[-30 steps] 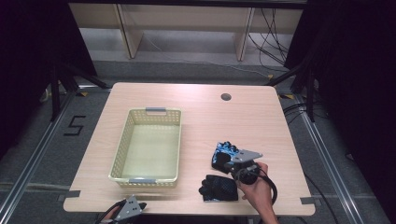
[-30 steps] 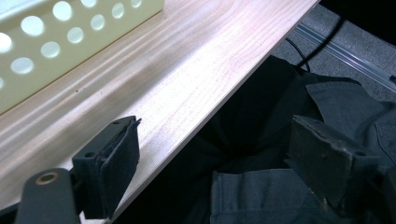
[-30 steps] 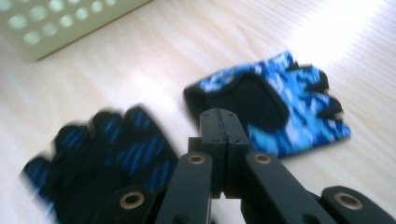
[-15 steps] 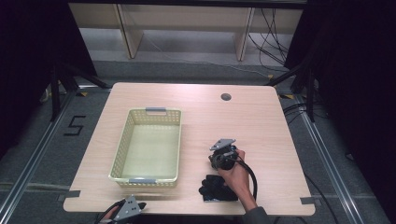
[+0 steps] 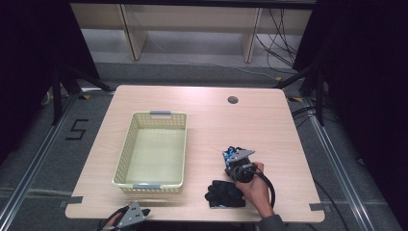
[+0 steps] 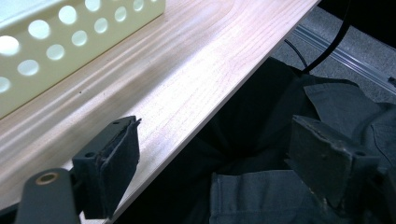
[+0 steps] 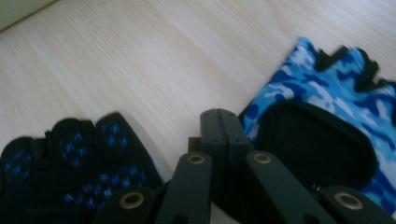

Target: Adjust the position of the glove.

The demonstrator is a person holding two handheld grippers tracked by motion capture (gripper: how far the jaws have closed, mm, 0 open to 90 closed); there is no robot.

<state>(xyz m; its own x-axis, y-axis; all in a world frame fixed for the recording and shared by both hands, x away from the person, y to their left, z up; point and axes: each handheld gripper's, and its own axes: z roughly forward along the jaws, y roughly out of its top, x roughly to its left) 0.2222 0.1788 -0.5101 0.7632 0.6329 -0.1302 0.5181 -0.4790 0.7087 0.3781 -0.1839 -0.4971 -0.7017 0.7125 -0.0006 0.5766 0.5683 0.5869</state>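
Two fingerless gloves lie at the table's front right. The blue camouflage glove (image 5: pixel 229 154) (image 7: pixel 327 88) is farther back; the black glove with blue dots (image 5: pixel 225 192) (image 7: pixel 79 158) lies nearer the front edge. My right gripper (image 5: pixel 236 160) (image 7: pixel 219 116) hovers low over the blue glove, and its jaws are pressed together at that glove's left edge with nothing visible between them. My left gripper (image 5: pixel 140 212) (image 6: pixel 215 126) is held at the table's front edge below the basket, jaws wide apart and empty.
A pale yellow perforated basket (image 5: pixel 126 144) (image 6: pixel 70 42) stands empty on the left half of the wooden table (image 5: pixel 216 125). A small round hole (image 5: pixel 233 100) is at the back right. Dark clothing (image 6: pixel 299 186) lies beneath the left gripper.
My right gripper has moved left and slightly away from the person, onto the blue camouflage glove, covering much of it. The left gripper has stayed at the front edge.
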